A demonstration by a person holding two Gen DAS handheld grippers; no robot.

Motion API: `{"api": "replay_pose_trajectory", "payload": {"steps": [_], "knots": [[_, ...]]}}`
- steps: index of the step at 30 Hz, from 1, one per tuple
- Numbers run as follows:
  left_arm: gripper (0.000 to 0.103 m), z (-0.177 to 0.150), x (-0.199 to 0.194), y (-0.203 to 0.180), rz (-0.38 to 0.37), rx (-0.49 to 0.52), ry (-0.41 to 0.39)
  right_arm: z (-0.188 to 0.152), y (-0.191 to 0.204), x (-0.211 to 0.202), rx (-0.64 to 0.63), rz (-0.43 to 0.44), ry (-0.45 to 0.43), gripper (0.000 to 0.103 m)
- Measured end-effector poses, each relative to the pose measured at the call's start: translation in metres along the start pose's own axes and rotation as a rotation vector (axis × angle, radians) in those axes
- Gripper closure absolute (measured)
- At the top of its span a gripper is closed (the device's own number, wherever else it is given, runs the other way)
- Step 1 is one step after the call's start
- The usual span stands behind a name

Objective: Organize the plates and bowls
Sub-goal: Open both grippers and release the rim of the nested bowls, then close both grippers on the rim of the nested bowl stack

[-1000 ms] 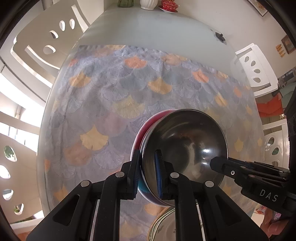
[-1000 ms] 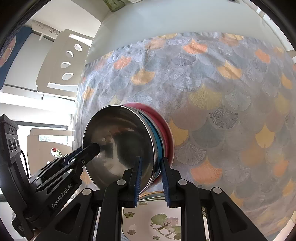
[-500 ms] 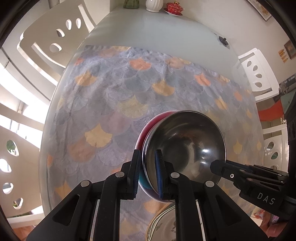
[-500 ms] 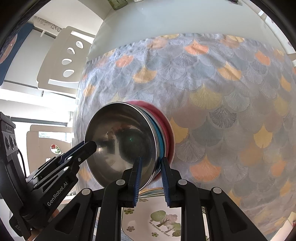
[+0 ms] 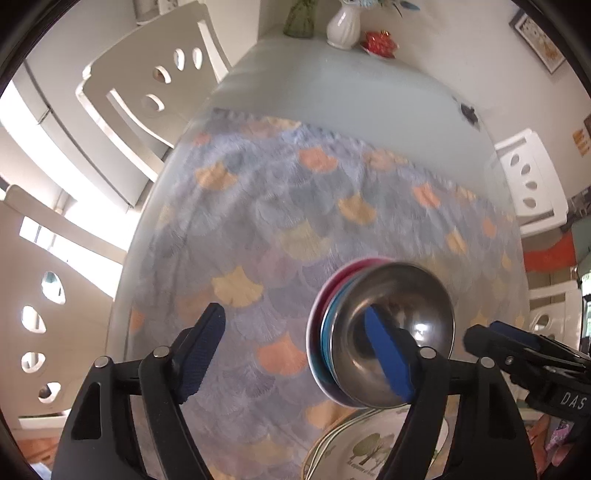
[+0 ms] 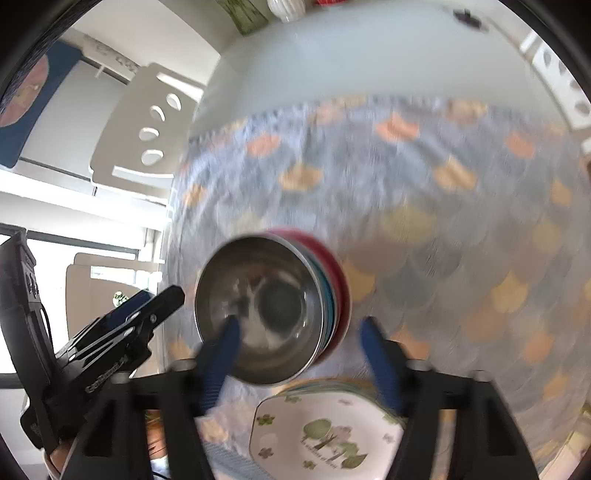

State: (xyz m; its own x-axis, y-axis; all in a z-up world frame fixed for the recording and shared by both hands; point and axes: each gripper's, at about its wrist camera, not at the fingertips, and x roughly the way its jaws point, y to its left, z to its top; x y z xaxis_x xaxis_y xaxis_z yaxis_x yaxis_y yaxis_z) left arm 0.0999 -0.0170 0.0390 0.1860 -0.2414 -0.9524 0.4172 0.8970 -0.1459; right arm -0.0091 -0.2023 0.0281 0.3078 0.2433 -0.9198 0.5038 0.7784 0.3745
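Observation:
A stack of bowls, a steel bowl (image 5: 399, 332) nested in a blue and a red one (image 5: 317, 314), rests on the patterned cloth; it also shows in the right wrist view (image 6: 266, 310). My left gripper (image 5: 295, 354) is open, its right finger in front of the steel bowl, its left finger clear of the stack. My right gripper (image 6: 301, 354) is open, its fingers on either side of the stack's near rim. A stack of white plates (image 6: 325, 432) with a tree print lies just in front of the bowls, also seen in the left wrist view (image 5: 365, 446).
The fan-patterned cloth (image 5: 295, 206) covers the near part of a glass table (image 5: 351, 92). White chairs (image 5: 147, 92) stand around it. A white vase (image 5: 343, 26) and a red dish (image 5: 380, 42) sit at the far end. A small dark object (image 5: 469, 110) lies near the far right edge.
Both grippers, shut on the bowl stack's rim from opposite sides, have opened and let it go. Both have pulled back a little; the views are blurred by motion.

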Motion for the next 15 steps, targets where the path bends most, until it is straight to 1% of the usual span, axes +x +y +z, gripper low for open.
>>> {"api": "replay_pose_trajectory", "payload": {"steps": [2,5,10,15], "knots": [[0.026,0.001,0.002,0.001,0.004,-0.005,0.015,0.002,-0.003,-0.001,0.008,-0.005,0.000,0.029],[0.026,-0.001,0.008,-0.001,0.002,0.001,0.025,0.004,-0.010,0.005,0.036,0.014,0.017,0.029],[0.026,-0.008,0.029,-0.010,-0.024,0.010,0.075,0.000,-0.019,0.026,0.060,0.024,0.058,0.029],[0.026,-0.012,0.050,-0.009,-0.036,-0.001,0.118,-0.003,-0.033,0.050,0.102,0.064,0.087,0.029]]}}
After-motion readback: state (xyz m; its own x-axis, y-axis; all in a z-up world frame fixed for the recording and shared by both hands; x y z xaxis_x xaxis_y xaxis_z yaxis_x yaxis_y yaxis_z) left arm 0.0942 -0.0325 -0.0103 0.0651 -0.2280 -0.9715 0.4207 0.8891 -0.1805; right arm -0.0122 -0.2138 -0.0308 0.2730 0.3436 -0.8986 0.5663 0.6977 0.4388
